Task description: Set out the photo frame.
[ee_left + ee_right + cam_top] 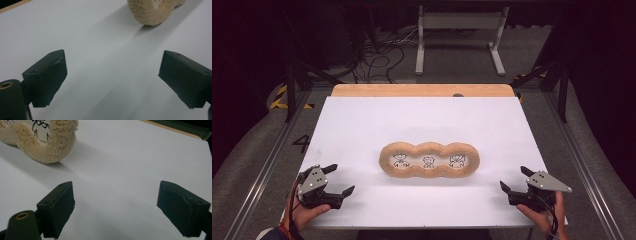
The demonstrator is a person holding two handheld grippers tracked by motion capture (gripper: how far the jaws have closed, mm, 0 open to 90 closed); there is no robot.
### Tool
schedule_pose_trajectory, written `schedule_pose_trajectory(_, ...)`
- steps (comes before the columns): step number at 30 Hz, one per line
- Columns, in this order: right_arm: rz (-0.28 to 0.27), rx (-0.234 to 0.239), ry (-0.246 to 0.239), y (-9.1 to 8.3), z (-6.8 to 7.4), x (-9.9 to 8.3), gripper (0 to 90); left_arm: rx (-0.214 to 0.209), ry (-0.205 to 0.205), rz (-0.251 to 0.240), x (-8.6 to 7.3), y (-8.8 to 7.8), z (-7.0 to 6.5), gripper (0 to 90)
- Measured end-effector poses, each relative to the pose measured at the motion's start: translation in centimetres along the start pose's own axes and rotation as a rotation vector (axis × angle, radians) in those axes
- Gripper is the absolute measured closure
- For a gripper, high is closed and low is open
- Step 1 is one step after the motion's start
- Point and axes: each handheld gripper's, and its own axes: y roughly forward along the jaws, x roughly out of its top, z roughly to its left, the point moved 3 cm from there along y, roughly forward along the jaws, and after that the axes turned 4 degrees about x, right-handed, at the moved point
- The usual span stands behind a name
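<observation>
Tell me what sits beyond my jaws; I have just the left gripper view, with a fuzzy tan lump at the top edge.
Observer: That lump is one end of a tan fuzzy frame with three lobes, lying flat mid-sheet in the high view.
Operator: Say what is inside it.
Observer: Three small line drawings of figures, one in each opening.
Operator: Report the other gripper.
Observer: The right gripper is open near the sheet's front right corner, apart from the frame, aimed toward its right end.
Operator: Give my own position.
Observer: The left gripper is open near the front left corner of the white sheet, clear of the frame.
</observation>
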Motion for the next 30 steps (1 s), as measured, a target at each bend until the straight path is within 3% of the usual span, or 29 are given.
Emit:
schedule_pose_trajectory(5, -0.041, -0.029, 0.045, -0.5, -0.7, -0.5, 13.9, -0.002, -0.015, -0.017, -0.7, -0.5, 0.7, 8.2)
schedule_pose_trajectory(7, -0.081, -0.045, 0.081, -0.7, -0.8, -0.7, 13.4, -0.01, -0.047, -0.038, -1.0, -0.7, 1.1, 8.1)
schedule_pose_trajectory(11, -0.086, -0.061, 0.095, -0.7, -1.0, -1.0, 10.9, -0.006, -0.105, -0.058, -1.6, -0.8, 1.6, 7.2)
schedule_pose_trajectory(15, -0.079, -0.053, 0.106, -0.5, -1.1, -1.3, 10.4, 0.003, -0.127, -0.077, -1.6, -1.1, 1.8, 7.0)
schedule_pose_trajectory(30, -0.082, -0.084, 0.078, -1.1, -1.1, -1.0, 10.2, 0.006, -0.083, -0.068, -1.5, -1.1, 1.3, 6.9)
